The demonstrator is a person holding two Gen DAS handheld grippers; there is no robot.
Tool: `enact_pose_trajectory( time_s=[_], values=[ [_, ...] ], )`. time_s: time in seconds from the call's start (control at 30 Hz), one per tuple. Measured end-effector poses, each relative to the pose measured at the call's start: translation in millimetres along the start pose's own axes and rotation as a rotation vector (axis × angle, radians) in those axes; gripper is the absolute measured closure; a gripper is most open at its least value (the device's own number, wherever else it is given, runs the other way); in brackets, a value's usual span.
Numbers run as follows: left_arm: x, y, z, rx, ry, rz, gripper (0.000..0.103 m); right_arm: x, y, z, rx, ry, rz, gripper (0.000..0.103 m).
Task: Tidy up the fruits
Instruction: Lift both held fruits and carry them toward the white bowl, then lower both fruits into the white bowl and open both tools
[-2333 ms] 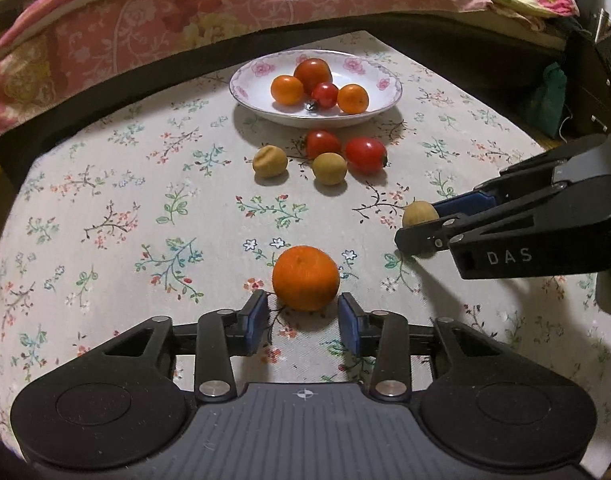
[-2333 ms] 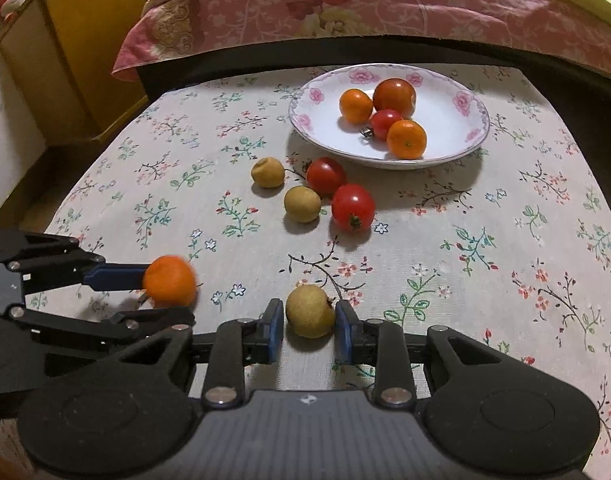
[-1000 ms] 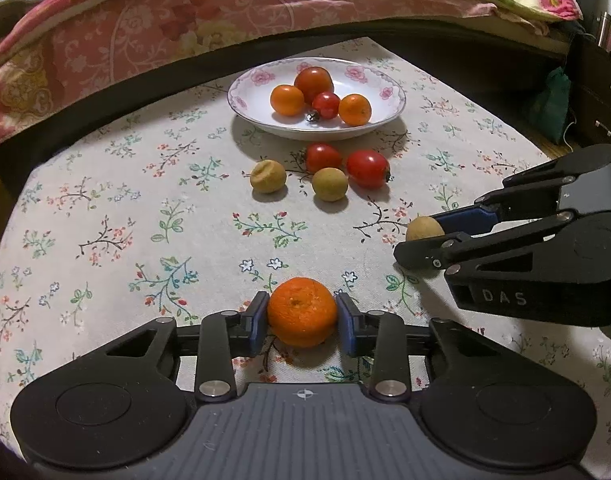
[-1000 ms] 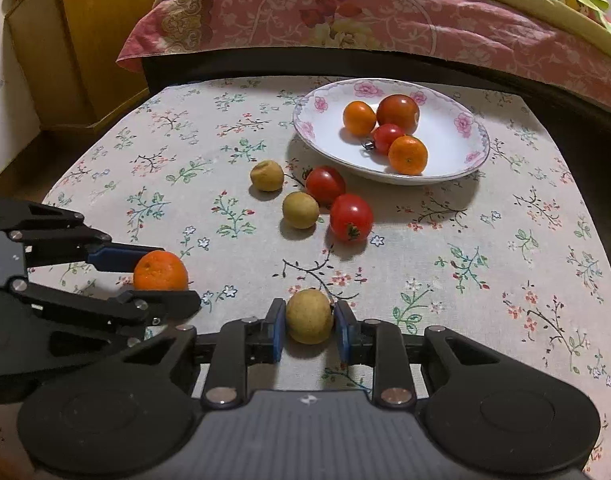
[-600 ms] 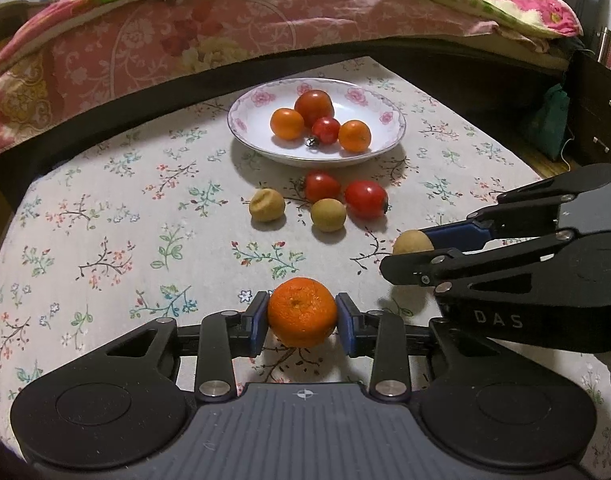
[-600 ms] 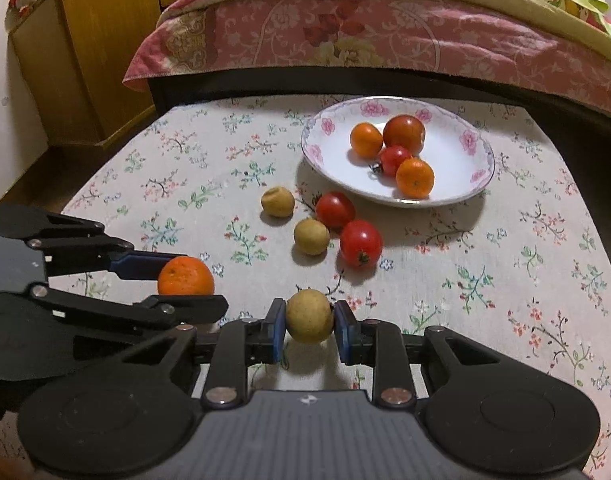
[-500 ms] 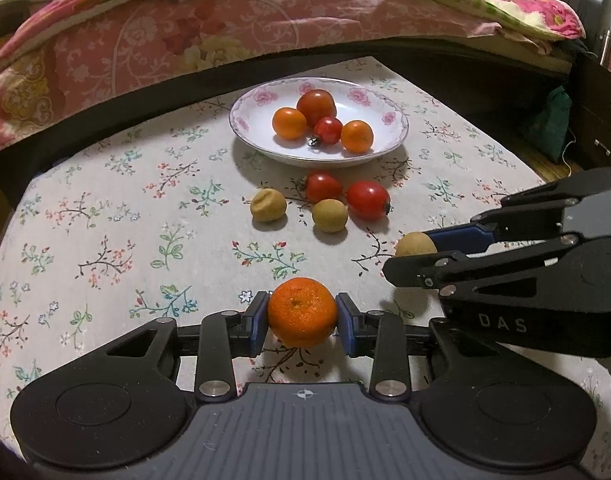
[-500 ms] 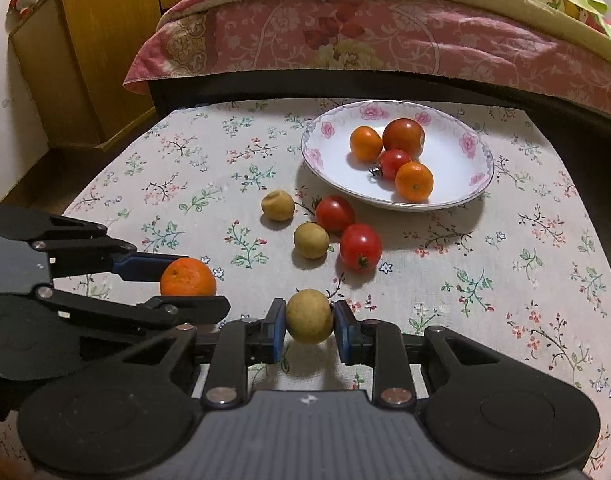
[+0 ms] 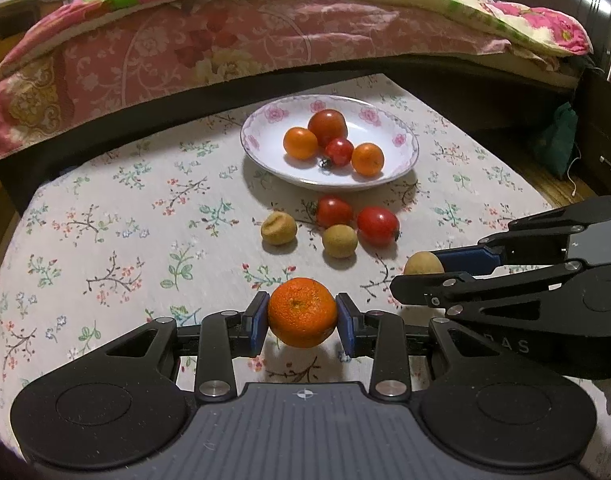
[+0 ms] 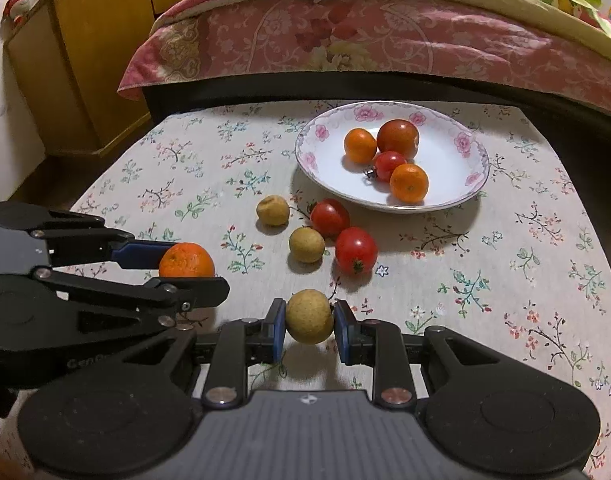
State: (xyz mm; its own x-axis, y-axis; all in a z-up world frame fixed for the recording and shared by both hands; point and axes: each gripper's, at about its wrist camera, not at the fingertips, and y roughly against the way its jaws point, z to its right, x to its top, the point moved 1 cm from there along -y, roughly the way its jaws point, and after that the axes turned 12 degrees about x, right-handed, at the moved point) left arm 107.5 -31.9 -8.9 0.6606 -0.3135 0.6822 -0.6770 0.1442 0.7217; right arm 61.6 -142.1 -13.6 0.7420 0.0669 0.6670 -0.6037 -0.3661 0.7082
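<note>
My left gripper (image 9: pixel 302 322) is shut on an orange mandarin (image 9: pixel 302 312) and holds it above the flowered tablecloth. My right gripper (image 10: pixel 308 327) is shut on a tan longan (image 10: pixel 309 316), also lifted. Each gripper shows in the other's view: the mandarin (image 10: pixel 186 260) at the left, the longan (image 9: pixel 422 264) at the right. A white flowered plate (image 9: pixel 265 148) at the back holds two mandarins and two tomatoes. In front of it lie two red tomatoes (image 9: pixel 376 220) and two more longans (image 9: pixel 278 228).
The table (image 9: pixel 105 208) carries a flowered cloth. A bed with a pink quilt (image 9: pixel 225 40) runs behind it. A yellow wooden cabinet (image 10: pixel 77 64) stands at the far left. A dark nightstand (image 9: pixel 601 132) stands at the right.
Both grippers closed on their fruits, lifted them off the cloth and rose; the plate now looks lower and farther in both views.
</note>
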Motion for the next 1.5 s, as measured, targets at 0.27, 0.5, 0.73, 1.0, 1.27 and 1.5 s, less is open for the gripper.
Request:
enact_pose_trajectory(
  time_s=[0.27, 0.5, 0.73, 1.0, 1.27, 1.5],
  values=[
    [15.3, 4.0, 0.7, 0.002, -0.005, 0.044, 0.061, 14.4, 5.5, 4.6, -0.011, -0.008, 0.042, 0.077],
    [40.2, 0.3, 5.4, 0.002, -0.004, 0.096, 0.061, 33.6, 12.7, 16.5, -0.03, -0.031, 0.091, 0.077],
    [67.6, -19.3, 11.1, 0.002, 0.0, 0.114, 0.061, 56.0, 7.1, 38.5, -0.065, -0.065, 0.117, 0.077],
    [86.1, -43.6, 21.5, 0.012, -0.015, 0.11, 0.061, 70.6, -8.4, 69.8, -0.073, -0.117, 0.121, 0.077],
    [89.4, -65.4, 26.2, 0.027, -0.008, 0.088, 0.061, 76.7, -24.4, 85.3, -0.1, -0.112, 0.113, 0.077],
    [94.6, -74.0, 24.6, 0.021, 0.007, 0.083, 0.06, 80.9, -30.8, 94.4, -0.086, -0.118, 0.131, 0.076]
  ],
)
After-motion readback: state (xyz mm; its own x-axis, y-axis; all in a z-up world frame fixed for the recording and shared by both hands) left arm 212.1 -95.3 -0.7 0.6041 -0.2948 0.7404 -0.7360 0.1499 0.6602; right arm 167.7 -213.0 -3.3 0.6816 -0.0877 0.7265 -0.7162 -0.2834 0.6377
